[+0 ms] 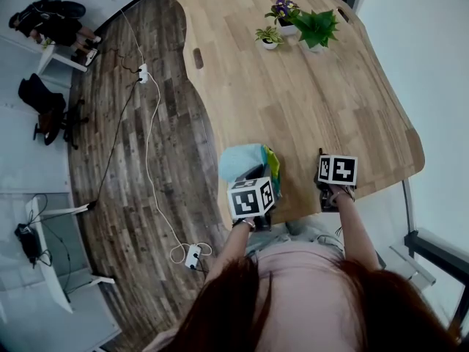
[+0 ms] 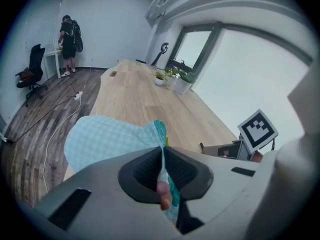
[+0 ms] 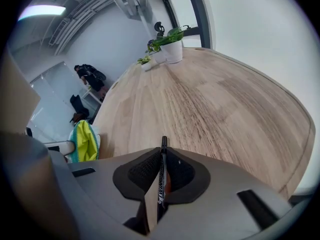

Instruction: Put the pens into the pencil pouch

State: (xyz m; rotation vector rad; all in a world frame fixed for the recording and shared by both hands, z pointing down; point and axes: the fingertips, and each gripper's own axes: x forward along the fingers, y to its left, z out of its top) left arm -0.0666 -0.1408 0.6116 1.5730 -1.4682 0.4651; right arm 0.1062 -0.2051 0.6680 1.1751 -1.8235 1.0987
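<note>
The left gripper (image 2: 162,171) is pinching the teal-trimmed rim of a soft, light blue checked fabric pouch (image 2: 105,139); its ribbed black pads are pressing together on the thin cloth. The pouch is sitting at the near edge of the pale, grainy wooden worktop (image 1: 308,101), close to the curved side edge, and is gaping enough to show a yellow lining in the right gripper view.

The right gripper (image 3: 161,176) is clamping a slim black pen (image 3: 162,156) with white print along its barrel. The pen is lying lengthwise between the nearly closed pads, with its tip poking out toward the worktop. This gripper is hovering just beside the pouch, over the same near edge.

Most of the worktop is lying bare beyond both grippers, running out to a cluster of small potted plants (image 1: 315,29) at the far end. Dark plank floor (image 1: 146,160) with a trailing white cable (image 1: 150,145) is bordering the worktop's curved side.
</note>
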